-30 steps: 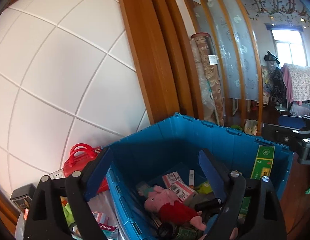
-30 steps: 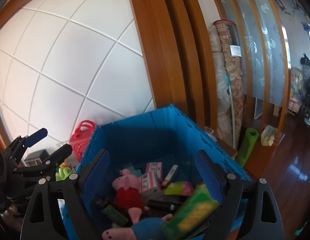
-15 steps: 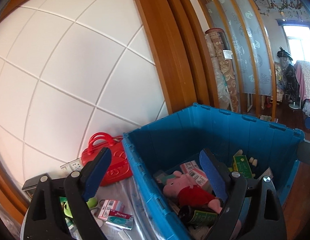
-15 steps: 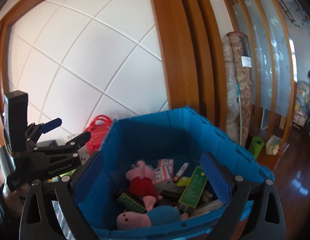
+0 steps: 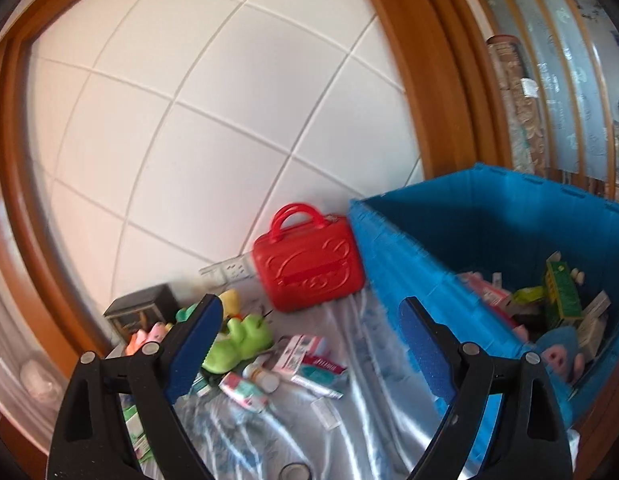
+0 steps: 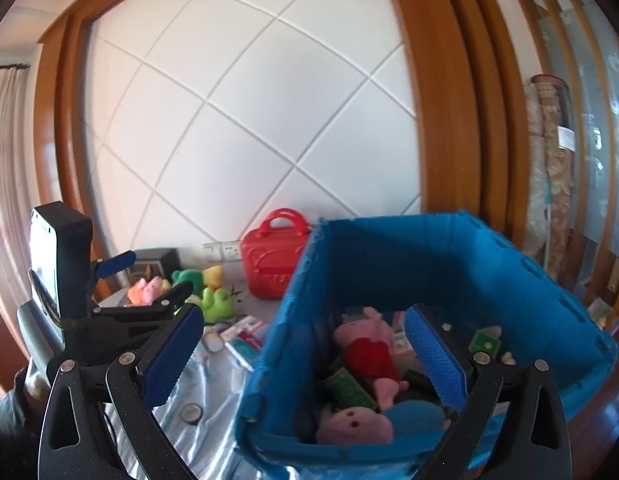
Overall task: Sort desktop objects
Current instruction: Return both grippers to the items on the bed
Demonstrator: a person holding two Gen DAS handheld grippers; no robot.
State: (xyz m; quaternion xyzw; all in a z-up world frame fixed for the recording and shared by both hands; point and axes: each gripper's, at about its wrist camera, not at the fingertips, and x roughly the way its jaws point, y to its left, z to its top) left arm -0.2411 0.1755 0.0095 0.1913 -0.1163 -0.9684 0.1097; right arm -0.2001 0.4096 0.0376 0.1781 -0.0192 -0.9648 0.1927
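A blue crate [image 5: 489, 240] [image 6: 389, 248] stands on the right of the desk. It holds a pink pig plush [image 6: 369, 344], a second pig plush in blue [image 6: 389, 420], green boxes [image 5: 561, 296] and small packs. My left gripper [image 5: 309, 320] hovers open over the loose items left of the crate: a green frog plush [image 5: 241, 340] and medicine boxes [image 5: 309, 360]. My right gripper [image 6: 303, 316] hangs before the crate's near left corner, its jaws opening with nothing held. The left gripper [image 6: 155, 274] also shows at the left of the right wrist view.
A red toy case [image 5: 309, 268] [image 6: 273, 268] leans on the tiled wall beside the crate. A socket strip [image 5: 229, 270], a dark small box [image 5: 141, 312] and pastel toys [image 6: 147, 290] sit at the back left. A tape roll [image 6: 191, 412] lies on the shiny cloth [image 5: 369, 420].
Both grippers swung left and drew back from over the crate, bringing the desk clutter and red case into view. The right jaws widened; the green box once between them now lies in the crate.
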